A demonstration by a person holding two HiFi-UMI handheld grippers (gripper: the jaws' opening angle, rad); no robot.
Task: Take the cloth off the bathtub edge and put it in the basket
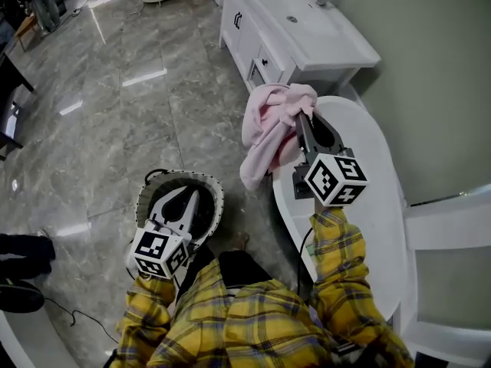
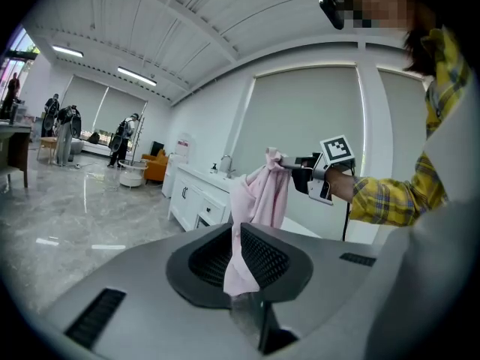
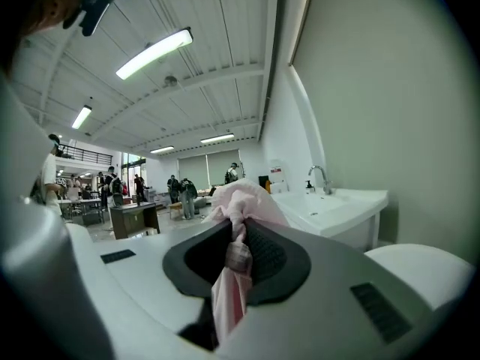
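Note:
A pink cloth (image 1: 268,129) hangs bunched from my right gripper (image 1: 301,121), which is shut on its upper folds, just above the near-left rim of the white bathtub (image 1: 376,205). In the right gripper view the cloth (image 3: 241,201) fills the gap between the dark pads. Lower left, my left gripper (image 1: 188,198) is shut and holds nothing. It hovers over the round basket (image 1: 146,198) on the floor, whose inside is dark. In the left gripper view the cloth (image 2: 259,193) dangles from the right gripper (image 2: 289,163), well beyond the left jaws.
A white vanity with a sink and tap (image 1: 307,29) stands just past the tub's far end. Grey marble floor (image 1: 115,113) spreads to the left, with dark shoes (image 1: 23,271) and a thin cable (image 1: 77,317) at the lower left. Several people stand far off in the room.

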